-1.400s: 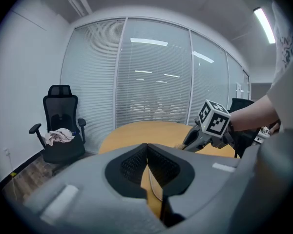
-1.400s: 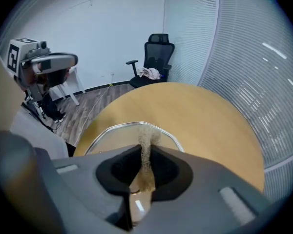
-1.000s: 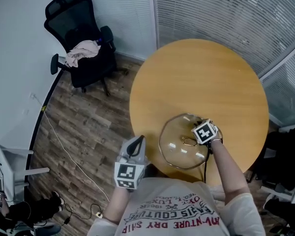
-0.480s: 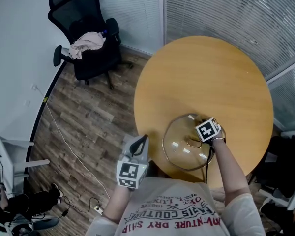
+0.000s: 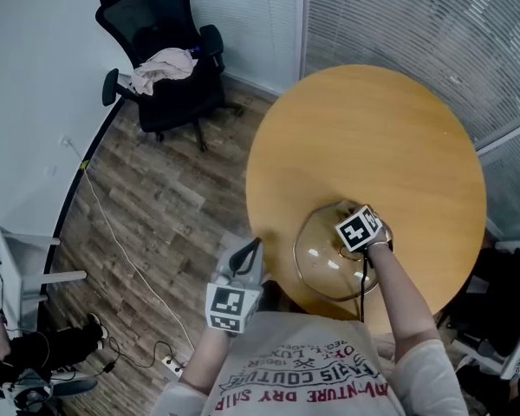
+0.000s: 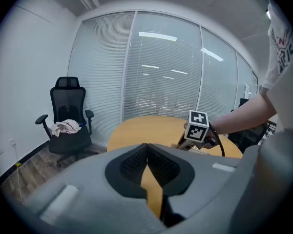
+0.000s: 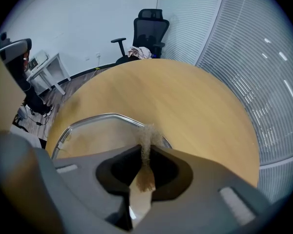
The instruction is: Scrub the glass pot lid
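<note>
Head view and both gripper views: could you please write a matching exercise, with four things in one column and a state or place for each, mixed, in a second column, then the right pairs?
Things
1. glass pot lid
2. left gripper
3. right gripper
4. black office chair

States or places
a. has a crumpled cloth on its seat
b. lies on the round wooden table
c. shut on a scrub pad
d. shut, with nothing in it

Pairs: 1-b, 2-d, 3-c, 4-a

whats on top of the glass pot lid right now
The right gripper is over the glass pot lid, shut on a tan scrub pad near the lid's rim. Whether the pad touches the glass is covered by the gripper.
</note>
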Demonstrator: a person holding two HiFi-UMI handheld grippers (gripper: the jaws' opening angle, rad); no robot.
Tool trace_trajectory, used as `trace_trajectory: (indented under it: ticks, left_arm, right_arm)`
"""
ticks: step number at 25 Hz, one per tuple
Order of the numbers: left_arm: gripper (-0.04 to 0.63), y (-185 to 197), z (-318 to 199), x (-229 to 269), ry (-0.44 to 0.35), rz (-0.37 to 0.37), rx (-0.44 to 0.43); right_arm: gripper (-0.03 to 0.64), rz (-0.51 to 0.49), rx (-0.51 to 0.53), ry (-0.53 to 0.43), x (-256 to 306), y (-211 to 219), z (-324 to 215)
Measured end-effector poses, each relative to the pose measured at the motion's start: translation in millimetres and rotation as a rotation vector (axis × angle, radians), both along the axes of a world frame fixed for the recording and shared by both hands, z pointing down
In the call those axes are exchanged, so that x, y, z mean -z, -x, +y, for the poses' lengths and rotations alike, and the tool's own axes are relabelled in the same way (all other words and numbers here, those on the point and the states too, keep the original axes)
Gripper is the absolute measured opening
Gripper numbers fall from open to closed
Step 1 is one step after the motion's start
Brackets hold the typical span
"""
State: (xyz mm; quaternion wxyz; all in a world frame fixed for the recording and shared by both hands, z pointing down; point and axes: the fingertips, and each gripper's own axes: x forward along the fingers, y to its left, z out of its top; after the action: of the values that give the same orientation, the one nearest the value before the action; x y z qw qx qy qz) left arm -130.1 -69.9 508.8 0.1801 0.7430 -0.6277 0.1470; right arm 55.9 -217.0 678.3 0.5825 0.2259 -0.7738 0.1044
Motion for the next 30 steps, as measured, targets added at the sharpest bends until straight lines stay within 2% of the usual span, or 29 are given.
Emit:
trace_trajectory:
  ticks: [5, 13, 30]
  left_arm:
    - [0.008, 9, 9, 0, -0.008, 0.002, 0.028]
    - [0.008, 22, 24, 5, -0.011, 0.012, 0.043]
    - [0.008, 31, 66, 4, -0.021, 0.023, 0.109]
  right_arm:
    - [0.055, 0.02, 0.093, -0.002, -1, 22, 12]
    - [0.055, 0.028, 0.164, 0.008, 1, 53, 32]
    - [0.055, 0.013, 0.325, 0.078, 4, 79, 101]
